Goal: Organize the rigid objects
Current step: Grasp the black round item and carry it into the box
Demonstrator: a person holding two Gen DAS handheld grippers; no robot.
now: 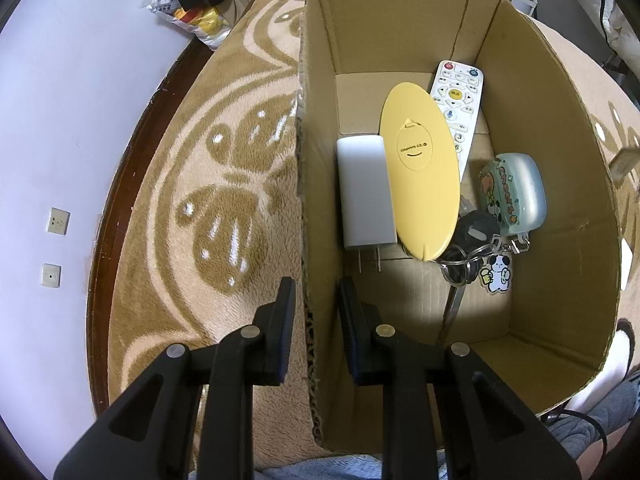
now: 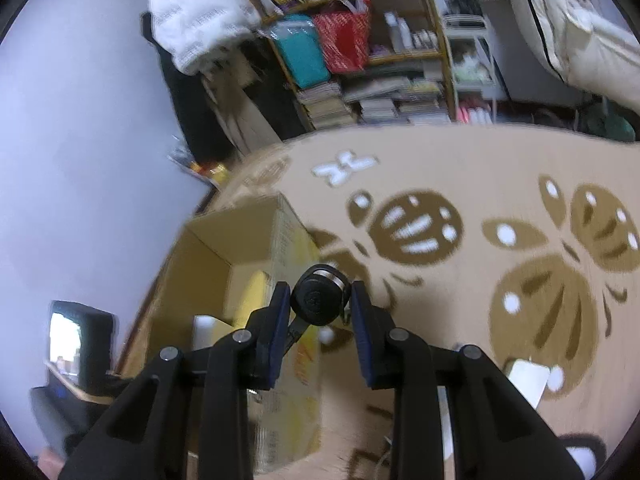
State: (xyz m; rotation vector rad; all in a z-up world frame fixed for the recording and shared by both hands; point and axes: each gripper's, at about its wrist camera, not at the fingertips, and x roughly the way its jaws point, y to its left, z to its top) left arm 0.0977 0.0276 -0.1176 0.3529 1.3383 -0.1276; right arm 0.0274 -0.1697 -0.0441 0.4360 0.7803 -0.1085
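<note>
At centre frame, the right gripper [image 2: 318,300] clamps a round black tape measure [image 2: 318,300] beside the cardboard box [image 2: 224,264]. Its curved body could slip out. The left gripper [image 1: 314,300] straddles the box wall, jaws apart.

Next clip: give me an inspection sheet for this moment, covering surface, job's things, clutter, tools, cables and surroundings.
Surface: patterned beige blanket.
Job's things: cardboard box holds a white charger, yellow oval case, white remote, blue pouch, keys with a dog charm.
Clutter: snack bag by the wall.
Tools: left tool straddles the box wall; right tool grips a round black object.
Cables: one near the box corner.
Surroundings: crowded bookshelf, wall sockets.
</note>
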